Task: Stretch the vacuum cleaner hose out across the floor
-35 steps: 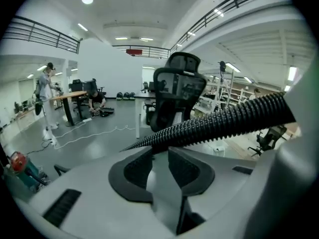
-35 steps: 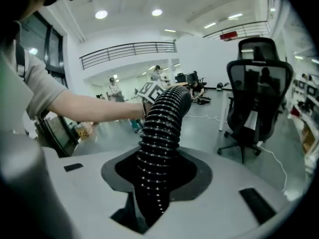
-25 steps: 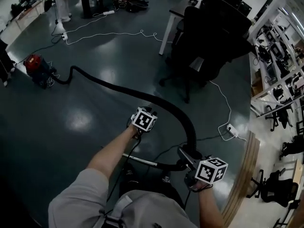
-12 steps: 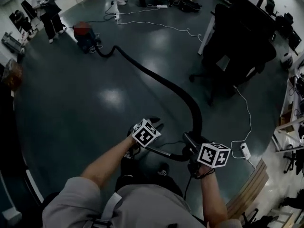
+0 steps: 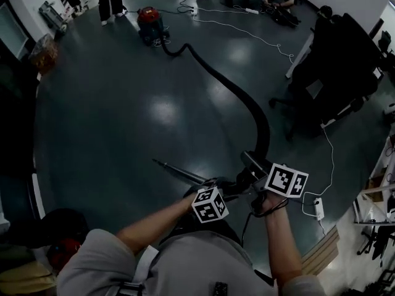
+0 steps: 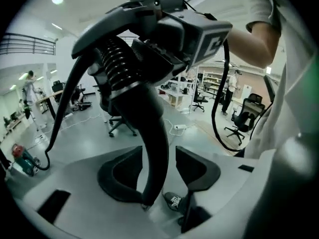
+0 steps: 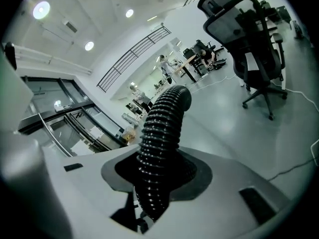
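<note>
Right gripper view shows the right gripper (image 7: 158, 177) jaws partly open, clamping the hose (image 7: 162, 126).

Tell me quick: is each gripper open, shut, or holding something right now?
Left gripper: open, jaws have just been opening; the vacuum handle stands between them, not gripped.
Right gripper: shut on the hose.

Right tongs (image 7: 155, 180) tight on hose (image 7: 163, 126)

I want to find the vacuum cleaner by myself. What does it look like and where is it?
Start at the big shiny dark floor. Follow the long black ribbed hose to its far end. There sits the small vacuum cleaner with a red top, squat beside the thin white cables.
</note>
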Action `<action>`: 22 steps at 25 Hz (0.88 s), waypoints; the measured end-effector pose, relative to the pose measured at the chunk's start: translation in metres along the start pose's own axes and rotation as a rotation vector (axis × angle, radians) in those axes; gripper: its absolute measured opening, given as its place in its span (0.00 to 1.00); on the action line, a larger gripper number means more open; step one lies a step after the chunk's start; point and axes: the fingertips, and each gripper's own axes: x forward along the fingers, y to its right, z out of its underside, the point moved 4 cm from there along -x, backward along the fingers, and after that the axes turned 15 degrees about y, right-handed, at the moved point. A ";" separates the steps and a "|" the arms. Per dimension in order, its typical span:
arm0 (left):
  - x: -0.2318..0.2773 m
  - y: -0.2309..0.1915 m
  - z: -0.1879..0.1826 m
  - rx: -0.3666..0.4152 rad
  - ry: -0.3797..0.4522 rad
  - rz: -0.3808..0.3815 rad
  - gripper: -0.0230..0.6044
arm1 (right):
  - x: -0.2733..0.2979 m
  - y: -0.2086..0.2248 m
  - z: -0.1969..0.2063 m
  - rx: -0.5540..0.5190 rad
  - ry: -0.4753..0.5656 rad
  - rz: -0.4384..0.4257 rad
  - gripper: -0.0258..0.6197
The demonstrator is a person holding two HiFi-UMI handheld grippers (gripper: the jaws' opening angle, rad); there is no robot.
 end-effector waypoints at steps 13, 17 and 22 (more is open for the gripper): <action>-0.079 0.054 0.036 -0.068 0.029 -0.149 0.31 | 0.007 -0.077 0.088 0.191 -0.143 -0.024 0.25; -0.086 0.089 0.048 -0.146 -0.057 -0.131 0.31 | 0.000 -0.071 0.120 0.225 -0.253 -0.085 0.26; -0.077 0.134 0.057 -0.234 -0.185 -0.127 0.32 | -0.024 -0.059 0.151 0.261 -0.418 -0.244 0.28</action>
